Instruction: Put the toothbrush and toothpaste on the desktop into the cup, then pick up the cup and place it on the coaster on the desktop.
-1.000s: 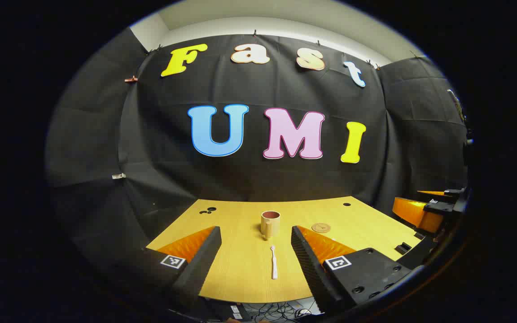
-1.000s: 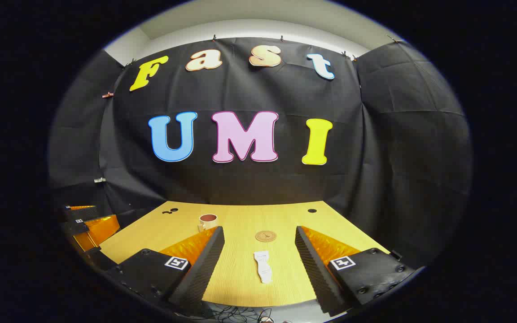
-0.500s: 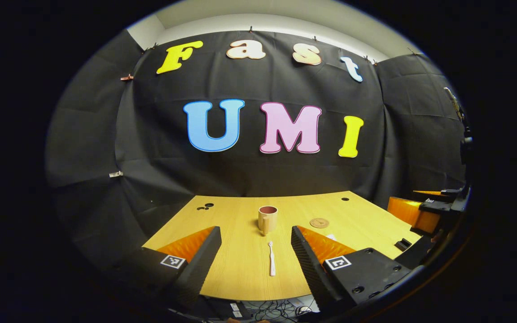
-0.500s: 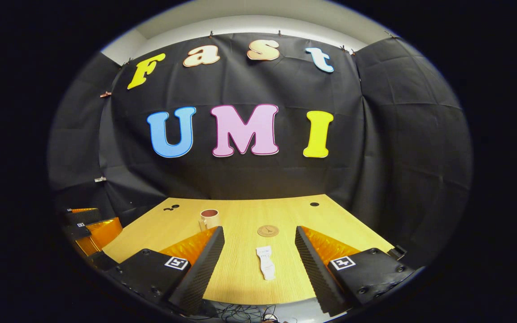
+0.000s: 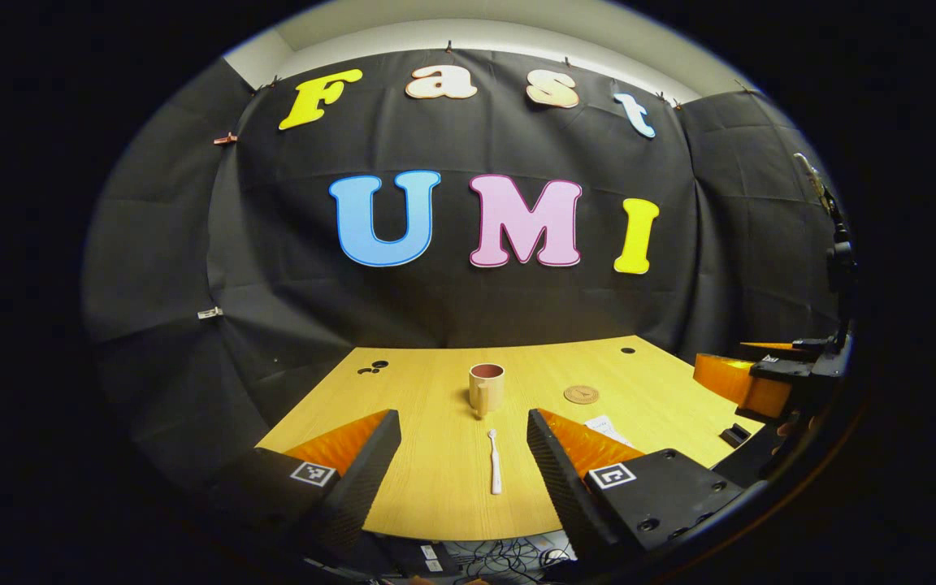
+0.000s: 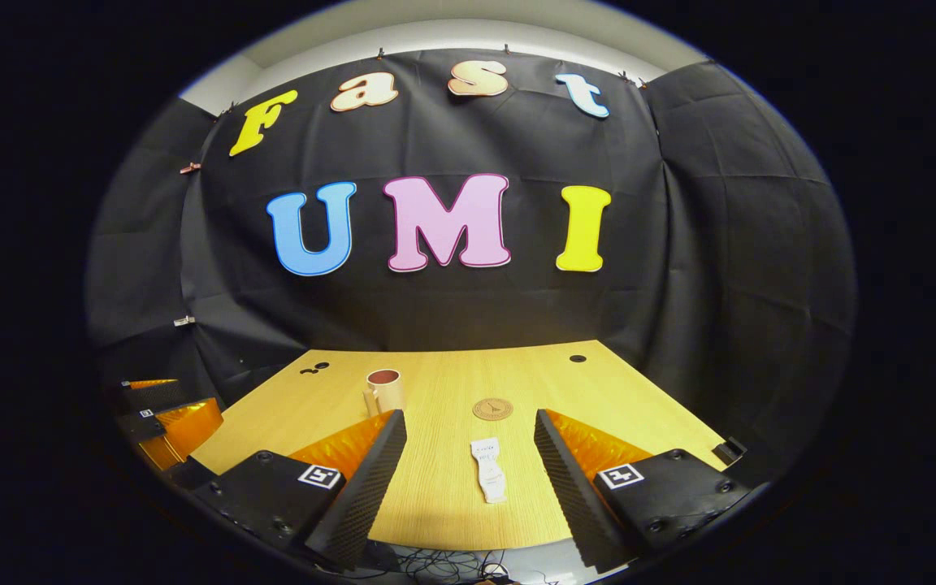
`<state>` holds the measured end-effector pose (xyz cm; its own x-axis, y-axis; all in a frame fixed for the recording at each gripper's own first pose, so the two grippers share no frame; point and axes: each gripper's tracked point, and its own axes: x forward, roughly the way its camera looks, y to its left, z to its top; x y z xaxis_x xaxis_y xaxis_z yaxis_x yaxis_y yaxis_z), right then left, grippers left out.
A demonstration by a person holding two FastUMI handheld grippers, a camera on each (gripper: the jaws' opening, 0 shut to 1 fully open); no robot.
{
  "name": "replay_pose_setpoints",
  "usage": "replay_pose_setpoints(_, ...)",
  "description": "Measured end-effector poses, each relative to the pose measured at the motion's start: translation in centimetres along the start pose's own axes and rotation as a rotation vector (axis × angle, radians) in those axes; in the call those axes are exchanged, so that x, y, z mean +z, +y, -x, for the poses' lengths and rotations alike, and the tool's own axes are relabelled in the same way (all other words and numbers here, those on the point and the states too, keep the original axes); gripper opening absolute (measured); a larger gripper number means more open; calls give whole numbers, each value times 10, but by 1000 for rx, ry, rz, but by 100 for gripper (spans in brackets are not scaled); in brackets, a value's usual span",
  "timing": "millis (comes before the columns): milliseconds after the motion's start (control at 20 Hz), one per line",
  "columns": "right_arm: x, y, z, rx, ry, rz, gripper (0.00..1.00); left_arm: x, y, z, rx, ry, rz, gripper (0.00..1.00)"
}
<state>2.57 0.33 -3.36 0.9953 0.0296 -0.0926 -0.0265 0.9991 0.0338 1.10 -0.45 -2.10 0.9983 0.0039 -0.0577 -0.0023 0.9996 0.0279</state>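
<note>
A white toothbrush lies on the wooden desktop, pointing away from me, between the fingers of my left gripper, which is open and above it. Behind it stands a beige cup with a dark red inside, handle toward me. A round cork coaster lies to its right. In the right gripper view a white toothpaste tube lies flat between the fingers of my open right gripper. The cup stands far left there, the coaster just beyond the tube.
The desktop's near edge is close below both grippers, with cables under it. Black cloth walls close the back and sides. The other gripper shows at the right rim of the left gripper view, and another at the left rim of the right gripper view.
Both views have risen and tilted a little, so the desktop, cup and coaster sit slightly higher and farther. The toothpaste corner has come into the left gripper view. Nothing was gripped.
</note>
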Motion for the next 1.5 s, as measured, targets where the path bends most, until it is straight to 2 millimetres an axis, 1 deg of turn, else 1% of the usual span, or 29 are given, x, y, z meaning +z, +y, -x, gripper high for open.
replay_pose_setpoints(100, -7, -2, -7, -3, 23, 1, 98, -1, 0, -3, 5, 5, -1, 97)
replay_pose_setpoints(250, -24, -5, -20, -6, 89, -16, 97, -2, 4, -10, 23, 14, 3, 98)
replay_pose_setpoints(350, -33, -6, -32, -9, 126, -13, 98, -9, 3, -14, 28, 32, 14, 98)
replay_pose_setpoints(500, -51, -9, -52, -3, 200, 3, 98, -21, 3, -24, 49, 70, 25, 97)
replay_pose_setpoints(600, -60, -11, -65, 7, 251, -4, 98, -24, 3, -31, 64, 83, 37, 98)
replay_pose_setpoints(850, -76, -16, -106, 20, 342, 34, 98, -35, 8, -57, 111, 133, 70, 97)
replay_pose_setpoints(1050, -93, -12, -130, 62, 415, 47, 98, -44, 20, -80, 163, 177, 100, 97)
replay_pose_setpoints(1150, -106, -11, -141, 75, 458, 39, 98, -52, 26, -85, 198, 213, 116, 97)
replay_pose_setpoints(1200, -113, -11, -147, 77, 479, 35, 98, -54, 30, -91, 212, 229, 127, 97)
replay_pose_setpoints(1300, -128, -15, -159, 73, 527, 36, 98, -59, 33, -96, 232, 254, 146, 98)
replay_pose_setpoints(1350, -136, -18, -164, 74, 552, 41, 98, -60, 33, -97, 238, 263, 148, 98)
replay_pose_setpoints(1500, -166, -23, -176, 82, 635, 45, 98, -72, 29, -102, 255, 303, 134, 98)
